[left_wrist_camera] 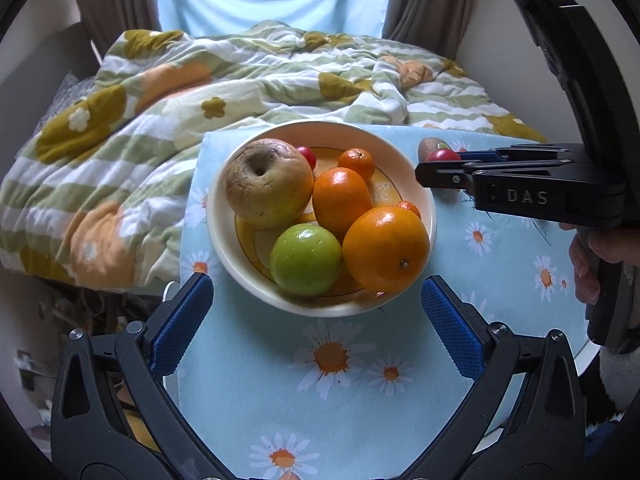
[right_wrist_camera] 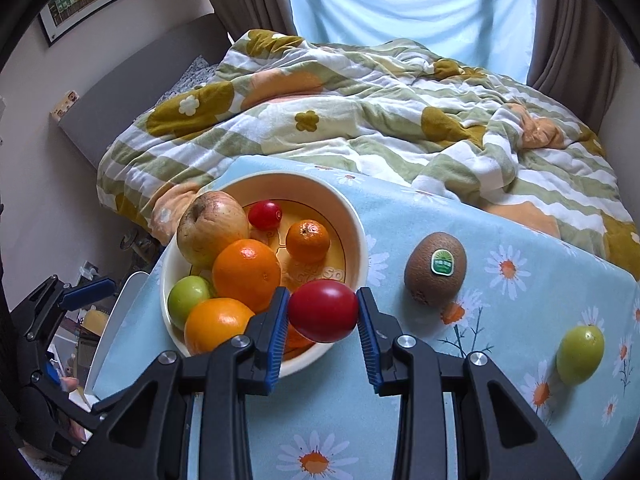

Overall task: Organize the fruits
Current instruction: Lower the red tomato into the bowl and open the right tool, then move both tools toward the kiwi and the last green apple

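Bowl (right_wrist_camera: 362, 240): on the tablecloth (right_wrist_camera: 500, 320), before the bed quilt (right_wrist_camera: 400, 120).
In the bowl: apples, oranges, a small tomato (right_wrist_camera: 265, 214).
Kiwi (right_wrist_camera: 435, 269): right of the bowl — on the cloth.
Lone apple (right_wrist_camera: 580, 354): farther right.

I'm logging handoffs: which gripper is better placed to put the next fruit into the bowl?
Right. The right gripper already holds a red tomato just over the bowl rim, while the left gripper hangs open and empty.
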Available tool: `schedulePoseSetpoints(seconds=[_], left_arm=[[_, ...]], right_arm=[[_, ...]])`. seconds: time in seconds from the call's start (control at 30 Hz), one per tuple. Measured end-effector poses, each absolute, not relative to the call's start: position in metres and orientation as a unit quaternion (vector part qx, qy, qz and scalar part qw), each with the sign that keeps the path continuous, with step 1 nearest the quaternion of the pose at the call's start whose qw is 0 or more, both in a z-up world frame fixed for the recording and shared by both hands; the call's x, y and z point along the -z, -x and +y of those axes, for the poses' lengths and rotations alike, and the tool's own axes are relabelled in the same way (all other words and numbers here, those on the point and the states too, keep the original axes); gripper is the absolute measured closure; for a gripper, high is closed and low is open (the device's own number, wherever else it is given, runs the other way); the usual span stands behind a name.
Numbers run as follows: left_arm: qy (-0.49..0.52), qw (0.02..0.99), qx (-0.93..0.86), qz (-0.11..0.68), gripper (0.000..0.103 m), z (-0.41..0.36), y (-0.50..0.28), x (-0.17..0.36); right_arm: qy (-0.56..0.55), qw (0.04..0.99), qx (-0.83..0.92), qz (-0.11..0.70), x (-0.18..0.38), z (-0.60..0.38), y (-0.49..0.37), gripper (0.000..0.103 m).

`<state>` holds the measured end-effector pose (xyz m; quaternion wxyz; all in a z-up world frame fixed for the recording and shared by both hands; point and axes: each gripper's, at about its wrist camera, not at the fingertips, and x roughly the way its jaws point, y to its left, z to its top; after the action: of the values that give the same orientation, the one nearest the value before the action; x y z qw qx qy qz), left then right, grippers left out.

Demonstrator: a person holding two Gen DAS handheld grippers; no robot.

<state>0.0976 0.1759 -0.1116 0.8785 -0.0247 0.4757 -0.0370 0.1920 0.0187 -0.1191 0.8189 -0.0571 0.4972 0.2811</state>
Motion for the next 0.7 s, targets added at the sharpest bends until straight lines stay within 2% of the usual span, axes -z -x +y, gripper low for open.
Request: schedulePoseSetpoints(seconds=[0.47,0.6,0.7], left_arm=[[0.007,0.865,0.046,0.499,0.000,0.176,-0.099,0.126],[0.007,0.865,0.045,0.500,0.000,0.177,-0.100,0.124],[0.006,0.864,0.044,0.501,0.000,0.178,-0.100,0.124]], right_arm=[[0.059,0.806,-0.275,0.521,0.141,0.032,-0.211,0.071],[0.049,0.814,-0.273,0.510,0.134,0.028,-0.209,0.023],[0.051,0.821,-0.263,0.504,0.132,0.025,-0.207,0.019]])
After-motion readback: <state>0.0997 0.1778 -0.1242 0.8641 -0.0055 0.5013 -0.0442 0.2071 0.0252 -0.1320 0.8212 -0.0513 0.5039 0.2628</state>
